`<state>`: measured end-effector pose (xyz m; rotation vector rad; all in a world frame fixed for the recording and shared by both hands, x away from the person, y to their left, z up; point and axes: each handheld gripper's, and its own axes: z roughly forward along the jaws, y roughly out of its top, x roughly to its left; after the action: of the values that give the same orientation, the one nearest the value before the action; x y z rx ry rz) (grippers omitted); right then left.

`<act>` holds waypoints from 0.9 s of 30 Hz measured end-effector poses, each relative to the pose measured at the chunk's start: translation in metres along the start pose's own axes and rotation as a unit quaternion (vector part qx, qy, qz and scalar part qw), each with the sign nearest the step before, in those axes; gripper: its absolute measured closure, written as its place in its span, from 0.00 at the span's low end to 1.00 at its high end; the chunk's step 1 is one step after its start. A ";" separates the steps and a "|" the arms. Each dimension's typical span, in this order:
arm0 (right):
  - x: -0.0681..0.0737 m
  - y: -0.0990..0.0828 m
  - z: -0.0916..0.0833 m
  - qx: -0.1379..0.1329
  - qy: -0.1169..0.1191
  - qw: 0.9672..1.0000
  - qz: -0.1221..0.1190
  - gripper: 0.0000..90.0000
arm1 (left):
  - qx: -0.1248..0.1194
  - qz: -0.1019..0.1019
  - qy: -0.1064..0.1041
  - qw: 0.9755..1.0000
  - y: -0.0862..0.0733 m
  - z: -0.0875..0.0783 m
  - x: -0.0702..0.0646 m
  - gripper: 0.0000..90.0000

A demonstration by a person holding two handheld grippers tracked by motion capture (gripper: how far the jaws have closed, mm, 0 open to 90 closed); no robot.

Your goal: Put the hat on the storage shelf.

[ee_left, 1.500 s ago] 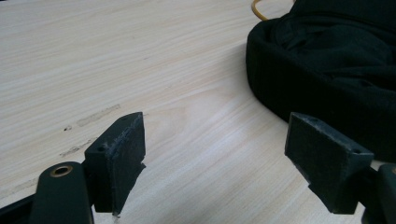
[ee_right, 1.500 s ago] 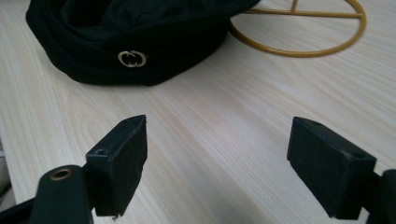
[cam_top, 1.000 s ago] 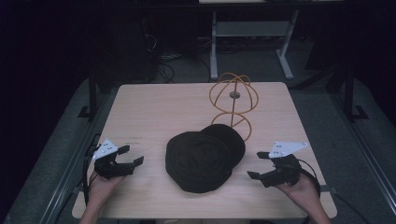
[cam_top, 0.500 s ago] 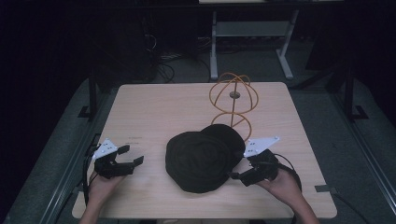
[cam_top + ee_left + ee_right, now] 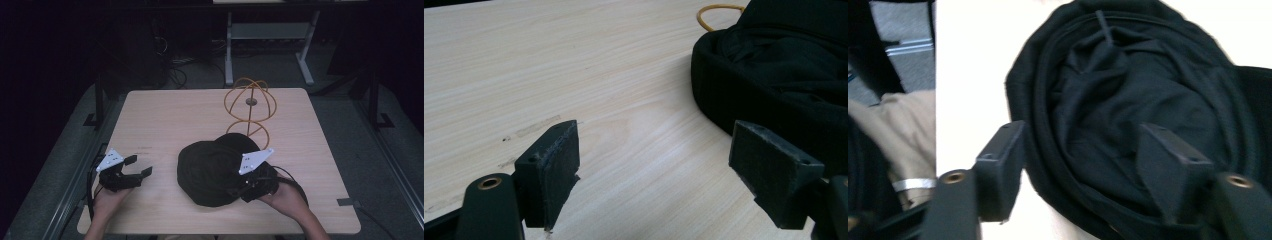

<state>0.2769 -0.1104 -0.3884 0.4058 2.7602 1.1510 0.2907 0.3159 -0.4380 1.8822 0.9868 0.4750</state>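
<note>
A black fabric hat (image 5: 207, 170) lies opening-up on the wooden table (image 5: 165, 120), with a second dark round shape overlapping behind it. My right gripper (image 5: 240, 190) sits at the hat's near right edge. In the right gripper view, the right gripper (image 5: 1080, 145) straddles the hat (image 5: 1108, 90) rim, one jaw over the table and one inside. Its jaws have just been closing, and the pads stand apart from the fabric. My left gripper (image 5: 139, 166) rests open at the front left. In its own view the left gripper (image 5: 654, 165) holds nothing, with the hat (image 5: 784, 75) off to one side.
An orange wire stand (image 5: 250, 107) rises just behind the hat, and its base loop (image 5: 714, 10) shows past the fabric. A metal frame (image 5: 270, 35) and cables lie on the floor beyond the table. Beige cloth (image 5: 903, 130) of the person shows below the table edge.
My right gripper has moved left from the bare table at the front right onto the hat's edge, and its jaws stand narrower. The left gripper has stayed put.
</note>
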 end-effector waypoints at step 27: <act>0.013 0.017 0.052 0.072 0.040 0.996 -0.038 0.71 | 0.004 0.004 0.002 1.000 0.001 0.003 -0.001 0.22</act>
<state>0.2784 -0.0602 -0.4129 0.2723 2.9112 0.9774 0.2925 0.3129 -0.4388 1.8938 0.9858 0.4802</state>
